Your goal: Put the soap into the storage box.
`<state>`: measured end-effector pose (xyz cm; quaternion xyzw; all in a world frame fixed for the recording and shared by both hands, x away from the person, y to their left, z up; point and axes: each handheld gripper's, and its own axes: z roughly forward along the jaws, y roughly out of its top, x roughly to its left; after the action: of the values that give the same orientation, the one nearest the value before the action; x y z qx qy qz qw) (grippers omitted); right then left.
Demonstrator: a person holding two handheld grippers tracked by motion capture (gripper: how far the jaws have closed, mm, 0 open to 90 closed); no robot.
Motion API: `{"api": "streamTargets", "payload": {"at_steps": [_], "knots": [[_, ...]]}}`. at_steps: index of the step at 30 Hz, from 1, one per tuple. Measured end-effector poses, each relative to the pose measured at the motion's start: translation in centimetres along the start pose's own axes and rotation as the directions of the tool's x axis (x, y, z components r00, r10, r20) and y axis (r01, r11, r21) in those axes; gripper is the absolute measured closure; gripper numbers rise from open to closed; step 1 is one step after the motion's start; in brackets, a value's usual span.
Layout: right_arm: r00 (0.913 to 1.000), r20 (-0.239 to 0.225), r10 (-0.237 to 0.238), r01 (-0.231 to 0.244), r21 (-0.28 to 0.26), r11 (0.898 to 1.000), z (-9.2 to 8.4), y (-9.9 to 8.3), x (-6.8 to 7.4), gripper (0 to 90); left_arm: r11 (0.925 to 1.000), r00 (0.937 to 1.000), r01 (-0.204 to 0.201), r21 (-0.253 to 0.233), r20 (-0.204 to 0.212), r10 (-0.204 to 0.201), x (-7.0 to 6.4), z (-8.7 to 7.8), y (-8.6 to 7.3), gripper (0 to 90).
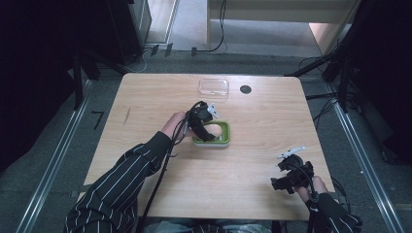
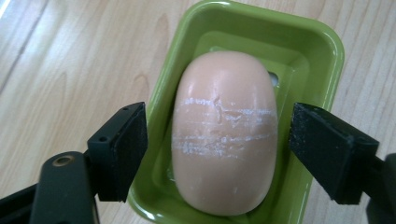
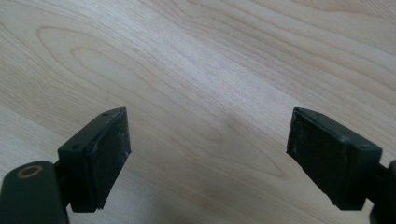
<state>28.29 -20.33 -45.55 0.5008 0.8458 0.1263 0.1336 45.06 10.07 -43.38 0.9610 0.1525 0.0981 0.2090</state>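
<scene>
- While the left tool (image 2: 217,144) hangs over the green soap dish (image 2: 322,51), its jaws stand released on either side of the soap bar (image 2: 224,140), a clear gap showing between each pad and the bar.
- That soap bar is a smooth, rounded oval of pale peach colour, lying lengthwise inside the soap dish; across its middle run a few chalky white scratch bands with a small scuffed nick.
- Seen from the high view, the soap dish (image 1: 227,141) sits near the middle of the wooden surface (image 1: 145,107), with the left tool (image 1: 206,127) at the dish's left end.
- A clear plastic lid (image 1: 214,88) lies beyond the soap dish, toward the far edge, with a small dark round spot (image 1: 245,89) just to its right.
- The right tool (image 1: 287,180) is well apart from the soap dish, near the front right corner; its jaws (image 3: 210,154) are spread wide over bare wood with nothing between them.
</scene>
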Motion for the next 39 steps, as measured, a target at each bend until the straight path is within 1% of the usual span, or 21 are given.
{"api": "streamTargets", "payload": {"at_steps": [4, 7, 11, 13, 17, 18, 19, 20, 21, 22, 25, 26, 28, 30, 31, 32, 33, 34, 37, 39], "knots": [[1.0, -0.003, 0.003, -0.003, -0.002, 1.0, 0.0, 0.0, 0.0, 14.2, 0.9999, 0.9999, 0.012, -0.002, -0.001, -0.012, 0.0, -0.4, 0.0, 14.7], [1.0, 0.0, 0.003, -0.003, 0.0, 1.0, -0.1, 0.0, 0.0, 14.2, 0.9997, 0.9996, 0.026, 0.0, -0.01, -0.026, -0.1, -0.9, -0.1, 13.3], [1.0, -0.001, -0.001, 0.001, 0.001, 1.0, -0.1, 0.0, 0.0, 14.2, 0.9991, 0.9984, 0.042, 0.007, -0.038, -0.042, -0.2, -1.3, -0.2, 10.0], [1.0, -0.001, 0.001, -0.001, -0.002, 1.0, -0.1, 0.0, 0.0, 14.2, 0.9983, 0.9972, 0.058, 0.006, -0.048, -0.058, -0.2, -1.8, -0.5, 9.1], [1.0, 0.003, -0.002, 0.002, -0.007, 1.0, -0.1, -0.1, -0.1, 14.2, 0.9973, 0.9952, 0.073, -0.006, -0.065, -0.073, -0.3, -3.0, -1.2, 8.5], [1.0, 0.005, -0.001, 0.001, -0.004, 1.0, -0.1, -0.1, -0.1, 14.2, 0.9964, 0.9942, 0.084, -0.014, -0.066, -0.085, -0.4, -3.2, -1.4, 8.4], [1.0, 0.004, -0.001, 0.001, -0.004, 1.0, -0.1, -0.1, -0.1, 14.2, 0.995, 0.9922, 0.096, -0.025, -0.077, -0.098, -0.5, -3.8, -1.6, 8.4], [1.0, 0.004, -0.001, 0.001, -0.004, 1.0, -0.1, -0.1, -0.1, 14.2, 0.995, 0.9922, 0.096, -0.025, -0.077, -0.098, -0.5, -3.8, -1.6, 8.3], [1.0, 0.004, -0.001, 0.001, -0.004, 1.0, -0.2, -0.1, 0.0, 14.2, 0.9941, 0.9906, 0.105, -0.027, -0.086, -0.107, -0.6, -4.3, -1.9, 7.9], [1.0, 0.004, -0.001, 0.001, -0.004, 1.0, -0.2, -0.1, 0.0, 14.2, 0.9941, 0.9906, 0.105, -0.027, -0.086, -0.107, -0.6, -4.3, -1.9, 7.6], [1.0, 0.003, -0.001, 0.001, -0.004, 1.0, -0.1, -0.1, 0.0, 14.2, 0.9932, 0.9901, 0.109, -0.038, -0.084, -0.112, -1.0, -5.2, -2.5, 7.3], [1.0, 0.004, -0.001, 0.001, -0.006, 1.0, -0.1, -0.1, -0.1, 14.2, 0.9924, 0.9896, 0.114, -0.047, -0.082, -0.118, -1.4, -5.8, -2.9, 7.3], [1.0, 0.006, 0.002, -0.002, -0.001, 1.0, -0.1, -0.1, -0.1, 14.2, 0.9916, 0.9889, 0.12, -0.05, -0.082, -0.123, -1.5, -6.1, -3.1, 7.2], [1.0, 0.005, 0.003, -0.003, -0.004, 1.0, -0.2, -0.1, 0.0, 14.2, 0.9909, 0.9876, 0.124, -0.053, -0.091, -0.128, -1.7, -6.6, -3.7, 7.1], [1.0, 0.005, 0.002, -0.002, -0.005, 1.0, -0.2, -0.1, 0.0, 14.2, 0.9901, 0.9859, 0.131, -0.051, -0.098, -0.135, -1.8, -6.9, -4.2, 7.1], [1.0, 0.007, 0.003, -0.003, -0.006, 1.0, -0.2, -0.1, 0.0, 14.2, 0.9901, 0.9859, 0.131, -0.051, -0.098, -0.135, -1.8, -6.9, -4.2, 7.1], [1.0, 0.007, 0.003, -0.003, -0.006, 1.0, -0.2, -0.1, 0.0, 14.2, 0.9891, 0.9844, 0.139, -0.05, -0.102, -0.143, -2.0, -7.3, -4.8, 7.1], [1.0, 0.007, 0.003, -0.003, -0.006, 1.0, -0.2, -0.1, 0.0, 14.2, 0.9891, 0.9844, 0.139, -0.05, -0.102, -0.143, -2.0, -7.3, -4.8, 7.1], [1.0, 0.007, 0.005, -0.005, -0.006, 1.0, -0.2, -0.1, 0.0, 14.2, 0.9887, 0.9829, 0.144, -0.041, -0.11, -0.148, -2.3, -7.7, -5.6, 6.8], [1.0, 0.003, -0.004, 0.004, -0.007, 1.0, -0.2, -0.1, 0.0, 14.2, 0.988, 0.9806, 0.15, -0.038, -0.122, -0.154, -2.6, -8.2, -6.5, 6.7]]}}
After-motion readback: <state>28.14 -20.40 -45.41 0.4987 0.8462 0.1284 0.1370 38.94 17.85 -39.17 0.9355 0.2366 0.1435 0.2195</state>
